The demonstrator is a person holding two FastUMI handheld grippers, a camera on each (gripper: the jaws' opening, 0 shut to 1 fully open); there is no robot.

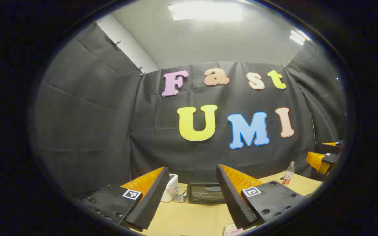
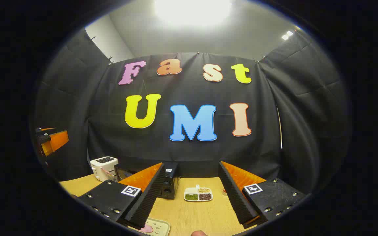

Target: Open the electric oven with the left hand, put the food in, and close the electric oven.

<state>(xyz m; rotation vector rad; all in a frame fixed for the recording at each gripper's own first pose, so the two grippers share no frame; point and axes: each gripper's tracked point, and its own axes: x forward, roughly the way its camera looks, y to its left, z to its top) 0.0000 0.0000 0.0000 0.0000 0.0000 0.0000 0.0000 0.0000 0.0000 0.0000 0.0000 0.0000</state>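
the electric oven [image 1: 206, 192] stands at the far edge of the tabletop [image 1: 189, 219], its door closed and facing forward, straight ahead between the fingers of the left gripper [image 1: 192, 196], which are spread open and hold nothing. in the right gripper view the oven [image 2: 167, 183] lies to the left, partly behind a finger, so the left gripper is better lined up for the door (as the task asks). the right gripper [image 2: 192, 196] is open and empty too. a divided dish of food [image 2: 198, 194] sits ahead of it, and a white toaster [image 2: 103, 167] stands left of the oven
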